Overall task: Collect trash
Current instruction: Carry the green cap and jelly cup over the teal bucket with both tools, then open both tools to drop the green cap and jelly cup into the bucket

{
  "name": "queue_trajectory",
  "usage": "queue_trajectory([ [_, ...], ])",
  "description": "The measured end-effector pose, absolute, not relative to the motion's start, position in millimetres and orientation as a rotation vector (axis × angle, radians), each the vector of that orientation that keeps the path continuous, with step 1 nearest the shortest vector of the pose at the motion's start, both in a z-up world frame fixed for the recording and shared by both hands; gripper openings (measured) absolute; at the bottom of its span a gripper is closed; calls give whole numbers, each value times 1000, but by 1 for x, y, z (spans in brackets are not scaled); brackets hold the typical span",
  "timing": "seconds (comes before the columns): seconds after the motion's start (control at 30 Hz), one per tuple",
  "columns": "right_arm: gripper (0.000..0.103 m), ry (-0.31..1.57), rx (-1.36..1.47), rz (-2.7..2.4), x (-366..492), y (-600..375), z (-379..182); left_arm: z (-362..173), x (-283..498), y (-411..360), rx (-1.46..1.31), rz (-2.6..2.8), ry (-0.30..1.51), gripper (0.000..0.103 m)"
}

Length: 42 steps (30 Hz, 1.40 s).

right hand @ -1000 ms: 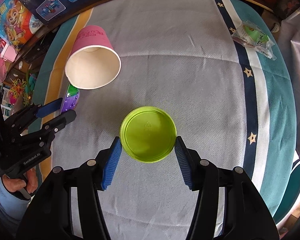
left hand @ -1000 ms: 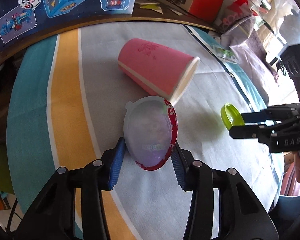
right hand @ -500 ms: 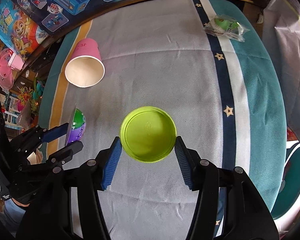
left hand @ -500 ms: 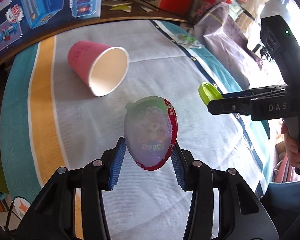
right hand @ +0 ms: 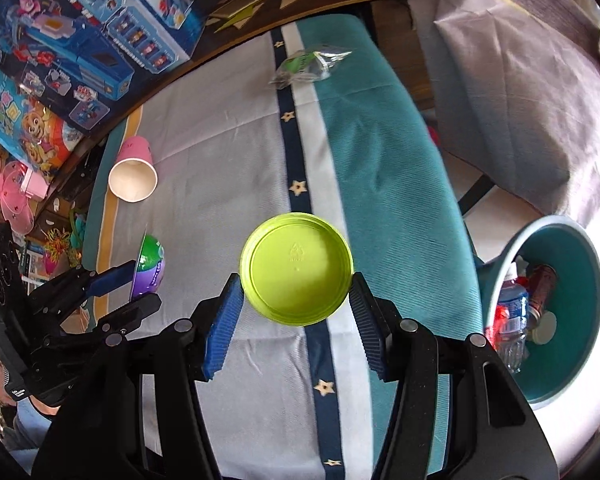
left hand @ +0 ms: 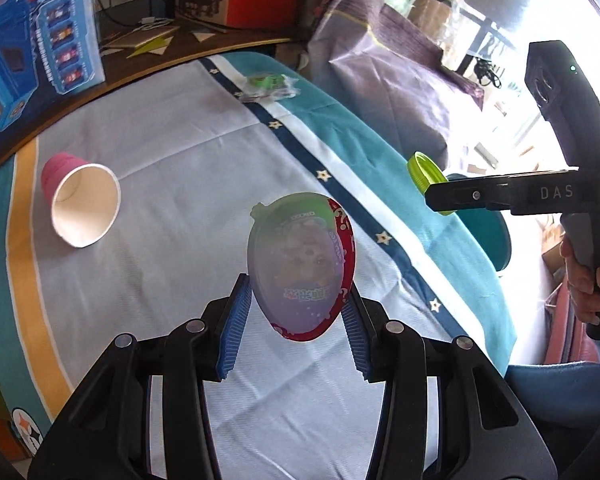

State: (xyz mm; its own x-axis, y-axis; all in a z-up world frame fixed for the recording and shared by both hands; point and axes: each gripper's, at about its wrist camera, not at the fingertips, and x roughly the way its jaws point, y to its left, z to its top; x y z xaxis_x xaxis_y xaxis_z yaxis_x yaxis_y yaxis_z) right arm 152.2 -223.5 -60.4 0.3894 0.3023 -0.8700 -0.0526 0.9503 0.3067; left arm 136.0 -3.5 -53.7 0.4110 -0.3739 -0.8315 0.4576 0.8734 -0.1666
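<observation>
1. Both grippers have swung to the right across the table since the earlier frames, so the teal bin (right hand: pixel 580 264) beside the table now shows in the right wrist view, and the pink paper cup (left hand: pixel 80 200) sits farther off and smaller than before
2. Left gripper (left hand: pixel 296 312): its blue pads pinch an egg-shaped plastic capsule (left hand: pixel 300 268) with a clear front and a red rim, held clear above the cloth; the grip looks the same as a second ago
3. Right gripper (right hand: pixel 296 312): its pads clamp a lime-green round lid (right hand: pixel 296 268) by the rim, hollow side toward the camera, lifted above the dark blue starred stripe of the tablecloth (right hand: pixel 228 128)
4. The cup lies on its side on the grey part of the cloth, near the yellow stripe, its mouth toward the grippers
5. A crumpled clear wrapper (right hand: pixel 308 64) with green inside lies at the far end of the table, on the blue and white stripes
6. The bin stands at the table's right edge and already holds a plastic bottle, a can and a small white cap
7. A hand (left hand: pixel 588 280) grips the right gripper's handle
</observation>
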Motion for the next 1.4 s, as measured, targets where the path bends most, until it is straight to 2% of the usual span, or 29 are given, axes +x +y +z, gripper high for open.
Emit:
queue_trajectory([
  [0.37, 52, 1068, 396, 20, 89, -376, -54, -39, 122, -135, 203, -717, 1001, 46],
  [0.6, 52, 1050, 504, -70, 57, -447, -67, -48, 110, -216, 296, -822, 1022, 46],
  [0.93, 52, 1057, 578, -113, 35, -489, -85, -70, 97, -295, 385, -909, 1064, 46],
  [1.3, 53, 1130, 573, -129, 37, -501, -108, -98, 107, -331, 403, -931, 1127, 47],
  [1.37, 53, 1137, 573, -126, 39, -502, -110, -101, 108, -337, 408, -923, 1132, 52],
  [1.4, 53, 1139, 572, -126, 40, -502, -110, -103, 109, -338, 411, -912, 1132, 63],
])
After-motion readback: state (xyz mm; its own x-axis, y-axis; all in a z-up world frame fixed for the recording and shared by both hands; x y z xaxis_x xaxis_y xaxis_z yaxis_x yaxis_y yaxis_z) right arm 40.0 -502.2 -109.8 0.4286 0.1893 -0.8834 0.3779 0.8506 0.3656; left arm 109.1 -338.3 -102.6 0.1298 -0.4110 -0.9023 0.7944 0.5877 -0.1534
